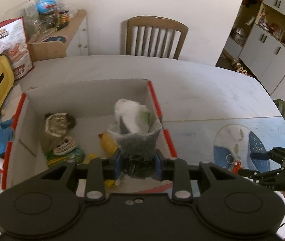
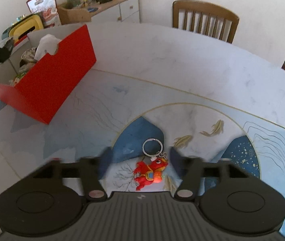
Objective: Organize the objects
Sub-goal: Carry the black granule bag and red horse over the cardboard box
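Keychain (image 2: 152, 168) lying between open right claw (image 2: 140, 160) tips, ring pointing away (left claw (image 1: 137, 160) gripping bag (image 1: 137, 148) over box (image 1: 154, 98)).

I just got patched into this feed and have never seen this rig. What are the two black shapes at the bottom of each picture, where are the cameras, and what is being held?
There is no robot arm here. A person holds a two-finger gripper in each hand, and a fisheye camera on each one looks forward along its fingers, so the black shape is the gripper's own body.

In the left wrist view, the left gripper is shut on a clear bag of dark grains, held over the open red box. Other packets already lie inside the box. The right gripper shows at the right edge.

In the right wrist view, the right gripper is open, its blurred fingers on either side of a red keychain figure with a metal ring, which lies on the patterned table. The same red box stands to the left, and a wooden chair is behind the table.
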`<state>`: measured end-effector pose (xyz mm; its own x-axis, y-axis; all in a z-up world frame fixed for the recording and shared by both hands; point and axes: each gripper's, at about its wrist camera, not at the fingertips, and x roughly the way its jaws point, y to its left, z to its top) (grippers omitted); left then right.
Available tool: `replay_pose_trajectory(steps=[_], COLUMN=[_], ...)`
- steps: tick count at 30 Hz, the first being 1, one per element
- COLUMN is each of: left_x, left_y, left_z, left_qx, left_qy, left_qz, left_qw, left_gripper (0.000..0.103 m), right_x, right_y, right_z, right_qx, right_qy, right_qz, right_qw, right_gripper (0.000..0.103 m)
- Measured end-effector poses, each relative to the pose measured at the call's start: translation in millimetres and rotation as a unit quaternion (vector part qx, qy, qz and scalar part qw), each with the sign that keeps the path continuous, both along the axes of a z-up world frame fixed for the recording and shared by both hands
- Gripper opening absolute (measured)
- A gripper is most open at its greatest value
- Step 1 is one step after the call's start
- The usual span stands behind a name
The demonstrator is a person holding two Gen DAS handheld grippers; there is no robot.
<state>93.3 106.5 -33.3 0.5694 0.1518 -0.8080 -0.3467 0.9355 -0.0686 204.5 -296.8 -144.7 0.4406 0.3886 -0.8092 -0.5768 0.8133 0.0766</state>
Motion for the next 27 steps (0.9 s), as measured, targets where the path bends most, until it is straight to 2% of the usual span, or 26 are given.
replay_pose_trajectory(steps=[12, 20, 27], left_x=[-10.3, -10.2, -11.0], left_y=[5.0, 3.7, 5.4], left_z=[-4.1, -6.0, -3.3], left_qx=[-0.007, -0.004, -0.003], left_qy=[0.001, 0.002, -0.003], left_qz=[0.012, 0.012, 0.013], left_qw=[0.9999, 0.9999, 0.9999], left_gripper=[0.030, 0.030, 0.030], right_x=[-4.9, -8.1, -11.6], right_y=[1.0, -0.9, -3.3], right_z=[-30.5, -35.4, -24.5], right_qx=[-0.035, -0.039, -0.022], right_qy=[0.024, 0.023, 0.017], right_qz=[-0.018, -0.024, -0.027], right_qw=[0.999, 0.999, 0.999], right_gripper=[0.066, 0.038, 0.037])
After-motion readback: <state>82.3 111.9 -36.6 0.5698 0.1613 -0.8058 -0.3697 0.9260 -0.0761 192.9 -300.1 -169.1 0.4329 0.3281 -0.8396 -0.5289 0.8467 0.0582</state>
